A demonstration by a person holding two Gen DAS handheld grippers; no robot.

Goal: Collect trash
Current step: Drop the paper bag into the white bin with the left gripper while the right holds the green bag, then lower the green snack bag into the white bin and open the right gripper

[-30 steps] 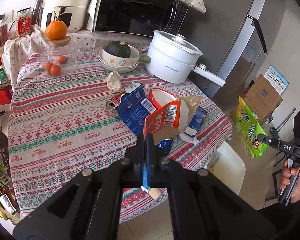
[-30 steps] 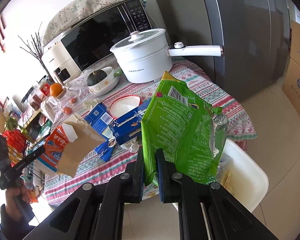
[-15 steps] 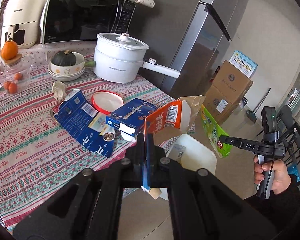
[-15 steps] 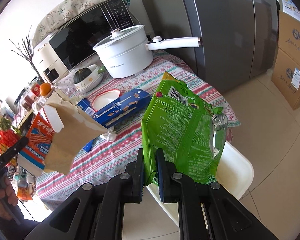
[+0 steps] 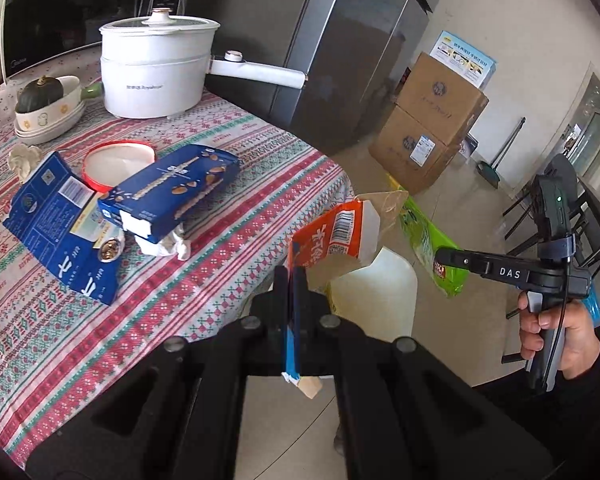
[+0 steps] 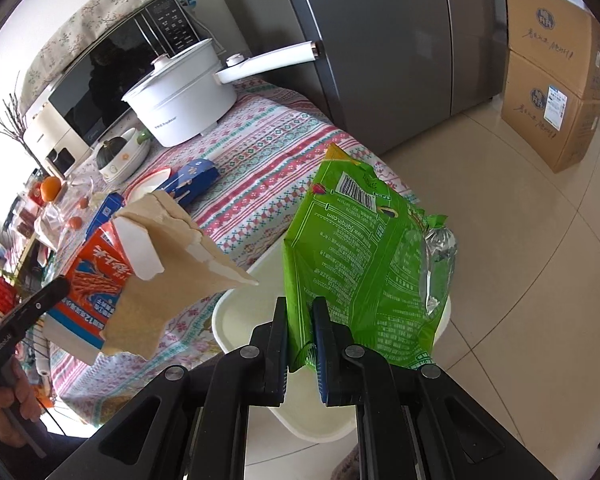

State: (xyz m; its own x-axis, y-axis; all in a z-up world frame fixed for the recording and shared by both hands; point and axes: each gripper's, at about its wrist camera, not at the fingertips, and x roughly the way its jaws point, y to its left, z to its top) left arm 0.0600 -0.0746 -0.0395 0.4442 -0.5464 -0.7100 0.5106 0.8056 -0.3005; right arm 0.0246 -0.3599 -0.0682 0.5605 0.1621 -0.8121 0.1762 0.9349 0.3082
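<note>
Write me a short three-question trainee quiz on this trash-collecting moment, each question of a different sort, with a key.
1. True or false: the left gripper is shut on the orange carton.
2. What does the right gripper hold? A) blue box B) green bag C) tissue
3. Fill in: the white bin stands on the ____, beside the table.

Key
1. True.
2. B: the green bag; the blue box lies on the table.
3. Floor.
</note>
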